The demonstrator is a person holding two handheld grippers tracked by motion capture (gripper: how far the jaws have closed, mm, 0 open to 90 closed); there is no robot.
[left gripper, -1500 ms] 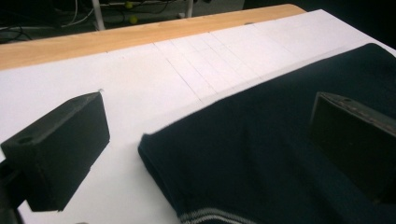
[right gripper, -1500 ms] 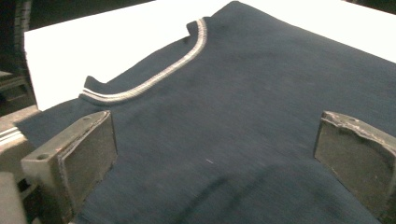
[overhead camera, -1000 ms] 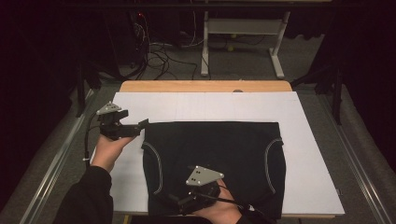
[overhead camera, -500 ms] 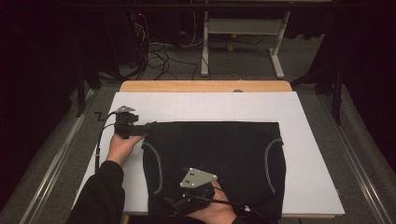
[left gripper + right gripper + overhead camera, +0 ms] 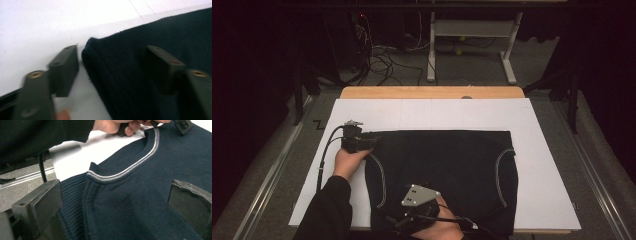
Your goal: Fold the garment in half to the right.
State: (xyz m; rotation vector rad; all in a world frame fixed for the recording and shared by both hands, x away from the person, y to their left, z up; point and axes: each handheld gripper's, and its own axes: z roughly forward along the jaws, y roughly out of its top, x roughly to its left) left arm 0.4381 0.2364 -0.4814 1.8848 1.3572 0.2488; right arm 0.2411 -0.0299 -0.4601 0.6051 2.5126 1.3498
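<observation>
A dark navy knitted garment [image 5: 447, 170] lies flat on the white board [image 5: 437, 112], with grey-striped armhole trim [image 5: 381, 175] at its left and right sides. My left gripper [image 5: 371, 141] is low at the garment's far left corner. In the left gripper view, that corner [image 5: 120, 75] sits between the jaws of the left gripper [image 5: 112, 60]. One pad rests on the board just clear of the fabric and the other lies over it. The jaws have just been closing. My right gripper [image 5: 404, 216] hovers over the near edge. Its view shows the right gripper [image 5: 115, 202] open wide above the garment [image 5: 140, 190] and its trim [image 5: 130, 168].
A wooden table edge [image 5: 432, 92] shows beyond the board. The left gripper's cable [image 5: 324, 155] trails down the board's left side. Metal rails run along the floor on both sides. A white frame's legs [image 5: 472, 40] and loose cables stand behind the table.
The left hand came down and in toward the garment's far left corner, and its jaws narrowed around the corner. The right gripper stayed put at the near edge.
</observation>
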